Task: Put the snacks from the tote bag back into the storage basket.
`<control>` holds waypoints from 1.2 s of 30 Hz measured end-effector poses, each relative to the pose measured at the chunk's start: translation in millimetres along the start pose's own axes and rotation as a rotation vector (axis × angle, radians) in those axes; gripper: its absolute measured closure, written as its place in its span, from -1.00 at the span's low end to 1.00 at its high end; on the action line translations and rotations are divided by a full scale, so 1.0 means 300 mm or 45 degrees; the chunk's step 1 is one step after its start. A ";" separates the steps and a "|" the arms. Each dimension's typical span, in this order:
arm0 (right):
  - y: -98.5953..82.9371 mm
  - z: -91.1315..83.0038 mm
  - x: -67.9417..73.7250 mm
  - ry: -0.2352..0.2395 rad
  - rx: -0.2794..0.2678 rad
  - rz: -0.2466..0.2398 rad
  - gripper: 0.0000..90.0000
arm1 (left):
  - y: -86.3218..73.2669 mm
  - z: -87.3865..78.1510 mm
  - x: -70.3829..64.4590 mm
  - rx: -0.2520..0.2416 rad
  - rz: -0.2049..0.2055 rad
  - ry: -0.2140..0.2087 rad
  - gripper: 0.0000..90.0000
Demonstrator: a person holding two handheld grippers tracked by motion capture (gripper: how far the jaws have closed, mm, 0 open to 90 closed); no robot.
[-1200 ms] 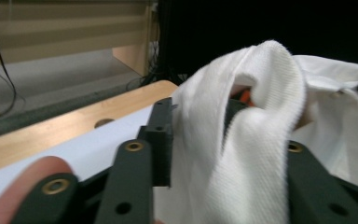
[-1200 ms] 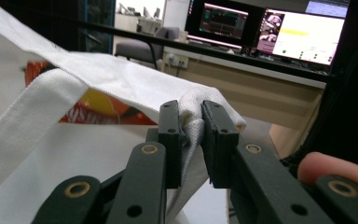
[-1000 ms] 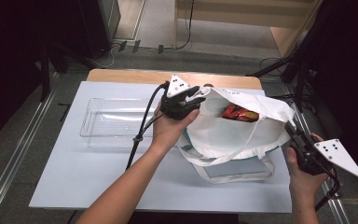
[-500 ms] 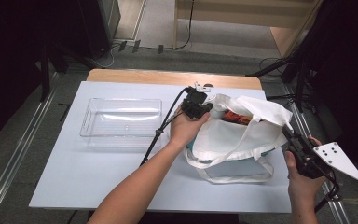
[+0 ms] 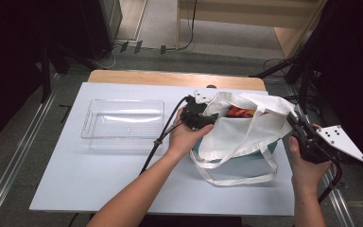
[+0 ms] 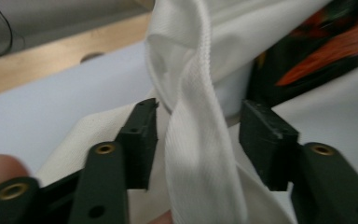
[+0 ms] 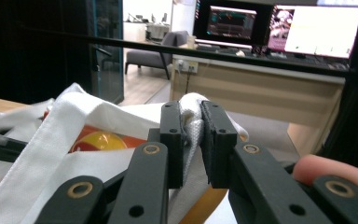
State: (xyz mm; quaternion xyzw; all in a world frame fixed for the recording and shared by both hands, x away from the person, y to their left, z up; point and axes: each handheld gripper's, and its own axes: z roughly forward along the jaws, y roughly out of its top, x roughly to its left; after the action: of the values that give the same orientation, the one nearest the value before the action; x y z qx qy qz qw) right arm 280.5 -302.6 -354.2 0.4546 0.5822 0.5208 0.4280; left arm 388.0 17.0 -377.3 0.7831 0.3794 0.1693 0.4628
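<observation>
A white cloth tote bag (image 5: 236, 135) with a teal base stands on the right half of the white table (image 5: 99, 179). My left gripper (image 5: 207, 116) is at the bag's left rim. In the left gripper view it (image 6: 198, 140) is open, and a white strap (image 6: 186, 93) runs up between the jaws with a gap on each side. My right gripper (image 5: 294, 117) holds the bag's right rim; up close it (image 7: 192, 140) is shut on a fold of the white cloth (image 7: 193, 105). A red and orange packet (image 5: 238, 112) lies inside the bag's mouth.
A clear plastic bin (image 5: 123, 124) sits on the left half of the table, apart from the bag. A wooden strip (image 5: 170, 78) runs along the table's far edge. Metal rails (image 5: 23, 156) flank the table. Cables trail across the floor beyond.
My left gripper has moved right and a little nearer, down to the bag's left rim. The bag has shifted right and its mouth stands wider. The right gripper has kept its hold.
</observation>
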 end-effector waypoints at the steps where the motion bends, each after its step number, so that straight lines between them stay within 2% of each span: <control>1: -0.001 -0.002 0.000 0.001 -0.002 0.011 0.81 | 0.004 -0.032 -0.011 -0.042 0.022 0.015 -0.12; 4: 0.000 -0.005 0.006 0.001 -0.010 0.005 0.81 | 0.021 -0.107 -0.036 -0.127 0.062 0.078 -0.30; 5: 0.001 -0.007 0.008 0.002 -0.015 0.004 0.81 | 0.027 -0.132 -0.043 -0.153 0.078 0.140 -0.37; 6: 0.002 -0.008 0.009 0.001 -0.014 0.008 0.81 | 0.031 -0.157 -0.045 -0.187 0.086 0.179 -0.35; 7: 0.002 -0.007 0.010 0.003 -0.014 0.010 0.81 | 0.034 -0.180 -0.045 -0.222 0.083 0.166 -0.25; 8: 0.002 -0.008 0.012 0.003 -0.013 0.015 0.81 | 0.039 -0.202 -0.043 -0.249 0.057 0.097 -0.15; 9: 0.000 -0.009 0.014 0.001 -0.017 0.013 0.81 | 0.042 -0.212 -0.047 -0.252 0.038 0.020 -0.14; 10: -0.001 -0.010 0.017 0.001 -0.020 0.012 0.81 | 0.042 -0.218 -0.057 -0.250 0.041 -0.008 -0.12; 11: -0.002 -0.010 0.019 0.000 -0.020 0.014 0.81 | 0.039 -0.221 -0.079 -0.248 0.061 -0.033 -0.12; 12: -0.003 -0.011 0.021 -0.002 -0.020 0.018 0.81 | 0.031 -0.218 -0.113 -0.243 0.092 -0.092 -0.13; 14: -0.006 -0.010 0.025 -0.005 -0.029 0.024 0.81 | 0.012 -0.196 -0.176 -0.213 0.123 -0.161 -0.13; 18: -0.006 -0.009 0.037 -0.009 -0.035 0.035 0.81 | -0.032 -0.117 -0.279 -0.138 0.203 -0.227 -0.14; 20: -0.004 -0.010 0.039 -0.012 -0.040 0.032 0.81 | -0.048 -0.083 -0.305 -0.109 0.224 -0.251 -0.04; 22: -0.003 -0.013 0.039 -0.015 -0.038 0.031 0.81 | -0.064 -0.045 -0.329 -0.053 0.263 -0.286 0.00; 23: -0.002 -0.013 0.036 -0.014 -0.039 0.026 0.81 | -0.073 -0.026 -0.341 -0.008 0.290 -0.307 0.11; 25: -0.002 -0.015 0.033 -0.014 -0.037 0.025 0.81 | -0.082 -0.004 -0.343 0.079 0.317 -0.335 0.44; 26: -0.003 -0.016 0.031 -0.014 -0.039 0.026 0.81 | -0.084 -0.002 -0.339 0.097 0.320 -0.340 0.62; 28: -0.005 -0.018 0.030 -0.014 -0.040 0.027 0.81 | -0.080 -0.013 -0.322 0.089 0.334 -0.323 0.95; 32: -0.017 -0.025 0.025 -0.017 -0.046 0.030 0.81 | -0.034 -0.067 -0.267 -0.024 0.331 -0.228 0.97; 36: -0.023 -0.032 0.021 -0.016 -0.049 0.034 0.81 | 0.037 -0.105 -0.186 -0.124 0.276 -0.098 0.97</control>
State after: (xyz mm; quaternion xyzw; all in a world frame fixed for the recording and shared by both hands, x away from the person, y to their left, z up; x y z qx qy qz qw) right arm 269.2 -298.8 -360.3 0.4573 0.5633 0.5346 0.4334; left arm 336.9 -9.3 -346.8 0.8019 0.2658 0.2063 0.4937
